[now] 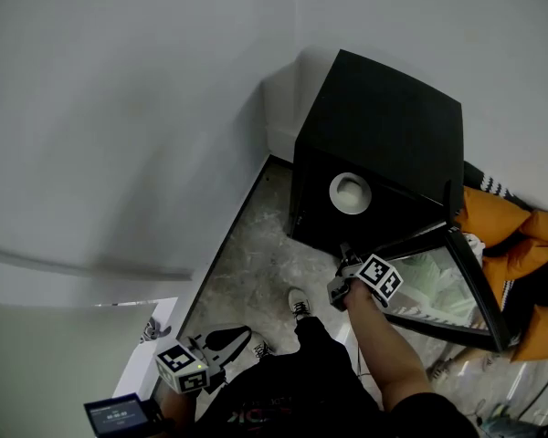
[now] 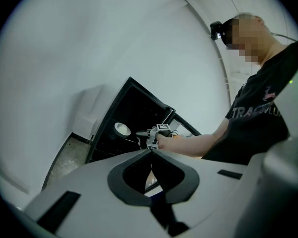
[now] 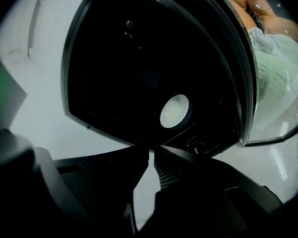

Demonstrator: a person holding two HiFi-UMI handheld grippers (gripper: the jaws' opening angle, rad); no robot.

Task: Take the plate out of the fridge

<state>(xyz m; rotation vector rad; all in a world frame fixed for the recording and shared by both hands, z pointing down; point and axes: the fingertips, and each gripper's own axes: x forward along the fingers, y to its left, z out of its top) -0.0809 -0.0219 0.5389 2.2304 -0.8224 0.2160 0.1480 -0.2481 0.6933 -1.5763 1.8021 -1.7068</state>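
Note:
A small black fridge (image 1: 384, 126) stands on the floor in the room's corner with its glass door (image 1: 466, 286) swung open to the right. A white round plate (image 1: 350, 192) lies on a shelf inside, and it also shows in the right gripper view (image 3: 175, 110) and small in the left gripper view (image 2: 121, 129). My right gripper (image 1: 344, 255) hangs just in front of the fridge opening, below the plate and apart from it. Its jaws are shut with nothing between them (image 3: 151, 151). My left gripper (image 1: 226, 342) stays low at the left, far from the fridge, shut and empty (image 2: 151, 151).
White walls (image 1: 119, 108) close in at the left and behind the fridge. The floor (image 1: 256, 263) is speckled stone, and the person's shoes (image 1: 299, 304) stand on it. Orange clothing (image 1: 516, 240) lies beyond the open door. A small screen device (image 1: 119, 416) sits at the bottom left.

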